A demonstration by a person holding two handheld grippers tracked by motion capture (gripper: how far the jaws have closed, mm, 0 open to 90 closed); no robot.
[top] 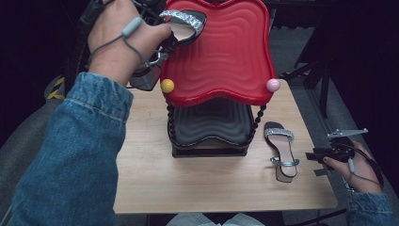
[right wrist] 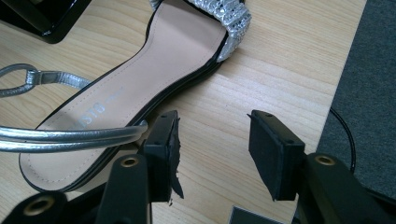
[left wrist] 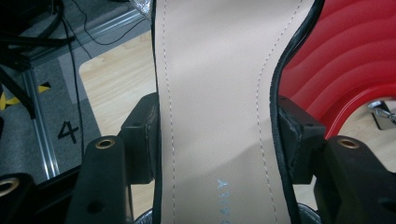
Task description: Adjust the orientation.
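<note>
- The left gripper is clamped across the sole of a sandal, one jaw on each edge of the insole; the left gripper view shows the pads pressing both rims.
- That sandal is over the back-left corner of the red tray, the top tier of a two-tier rack whose black lower tray stands mid-table. Whether it touches the tray I cannot tell.
- Its long axis runs from the gripper toward the tray's back, glitter toe strap farthest from the hand.
- The second sandal lies flat on the table near the right edge, just beside the rack; it runs front to back, toe strap toward the back edge, ankle strap toward the front.
- The right gripper hangs past the right edge with jaws apart, empty, beside that sandal's heel end.
- Handling, as I judge it: light, with a thin flat sole that is fairly stiff, smooth insole, floppy straps. Best taken across the narrow waist of the sole, edge to edge; the straps would swing and slip.
</note>
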